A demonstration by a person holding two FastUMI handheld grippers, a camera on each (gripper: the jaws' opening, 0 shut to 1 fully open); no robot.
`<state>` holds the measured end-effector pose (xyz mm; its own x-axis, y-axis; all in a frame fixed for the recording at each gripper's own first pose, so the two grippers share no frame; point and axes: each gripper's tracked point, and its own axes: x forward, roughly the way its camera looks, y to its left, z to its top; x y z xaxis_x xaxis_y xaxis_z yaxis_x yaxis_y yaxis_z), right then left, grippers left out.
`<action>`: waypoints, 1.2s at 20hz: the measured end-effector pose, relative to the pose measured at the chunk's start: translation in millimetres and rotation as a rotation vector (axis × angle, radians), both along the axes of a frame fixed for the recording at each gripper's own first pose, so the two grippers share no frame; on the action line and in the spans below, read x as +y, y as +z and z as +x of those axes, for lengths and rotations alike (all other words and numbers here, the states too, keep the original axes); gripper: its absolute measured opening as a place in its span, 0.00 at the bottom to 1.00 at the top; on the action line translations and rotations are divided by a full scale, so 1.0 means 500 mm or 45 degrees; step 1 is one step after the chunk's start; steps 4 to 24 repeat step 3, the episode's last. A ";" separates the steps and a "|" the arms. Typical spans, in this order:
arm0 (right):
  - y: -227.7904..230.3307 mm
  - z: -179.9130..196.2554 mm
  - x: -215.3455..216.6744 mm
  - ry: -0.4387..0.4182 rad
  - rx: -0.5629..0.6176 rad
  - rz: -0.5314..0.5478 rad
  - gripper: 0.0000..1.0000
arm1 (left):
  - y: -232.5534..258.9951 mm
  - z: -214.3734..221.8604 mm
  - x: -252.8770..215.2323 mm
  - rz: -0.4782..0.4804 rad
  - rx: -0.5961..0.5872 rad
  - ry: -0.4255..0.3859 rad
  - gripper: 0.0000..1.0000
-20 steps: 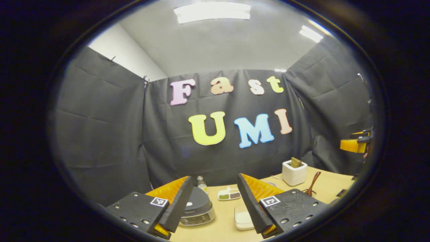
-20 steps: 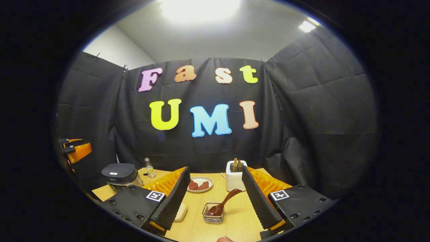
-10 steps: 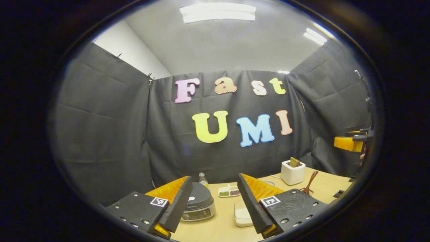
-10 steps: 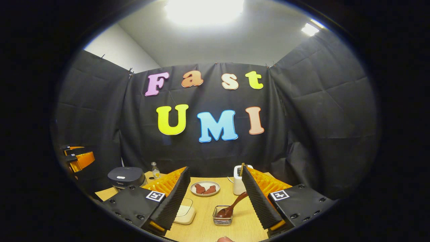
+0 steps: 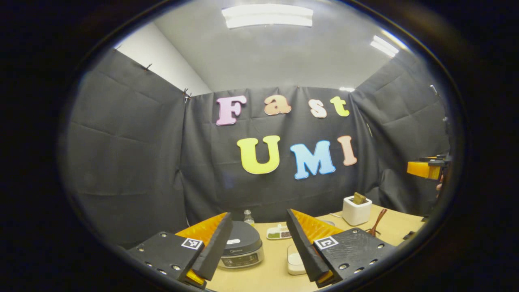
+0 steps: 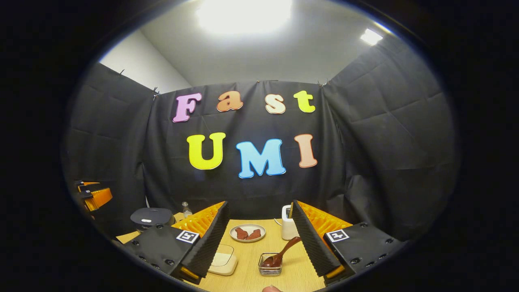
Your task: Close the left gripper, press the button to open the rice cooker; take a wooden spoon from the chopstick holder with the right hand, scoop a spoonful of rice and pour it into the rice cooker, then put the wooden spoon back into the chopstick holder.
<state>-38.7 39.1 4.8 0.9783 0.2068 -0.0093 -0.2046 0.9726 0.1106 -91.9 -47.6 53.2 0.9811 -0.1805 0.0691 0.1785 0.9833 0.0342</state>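
I see the rice cooker [image 5: 240, 248], lid shut, on the desk [image 5: 267, 275] between the spread fingers of my left hand-held gripper [image 5: 257, 247]. My right hand-held gripper [image 6: 259, 243] is open, empty, framing the wooden spoon [image 6: 279, 254].

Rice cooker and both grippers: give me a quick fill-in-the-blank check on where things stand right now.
1. The rice cooker's lid is ___.
2. Both the left gripper and the right gripper hold their jaws ___.
3. The wooden spoon's bowl rests in a small wire ___.

Missing words: closed; open; basket
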 end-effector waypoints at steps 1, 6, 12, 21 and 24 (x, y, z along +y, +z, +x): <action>0.000 0.001 0.003 0.002 0.000 -0.005 0.98 | -0.001 0.004 0.001 0.002 0.001 0.003 0.83; -0.005 0.002 0.009 0.007 0.006 -0.014 0.98 | -0.007 0.010 0.000 -0.005 0.005 0.003 0.84; -0.005 0.002 0.009 0.007 0.006 -0.014 0.98 | -0.007 0.010 0.000 -0.005 0.005 0.003 0.84; -0.005 0.002 0.009 0.007 0.006 -0.014 0.98 | -0.007 0.010 0.000 -0.005 0.005 0.003 0.84; -0.005 0.002 0.009 0.007 0.006 -0.014 0.98 | -0.007 0.010 0.000 -0.005 0.005 0.003 0.84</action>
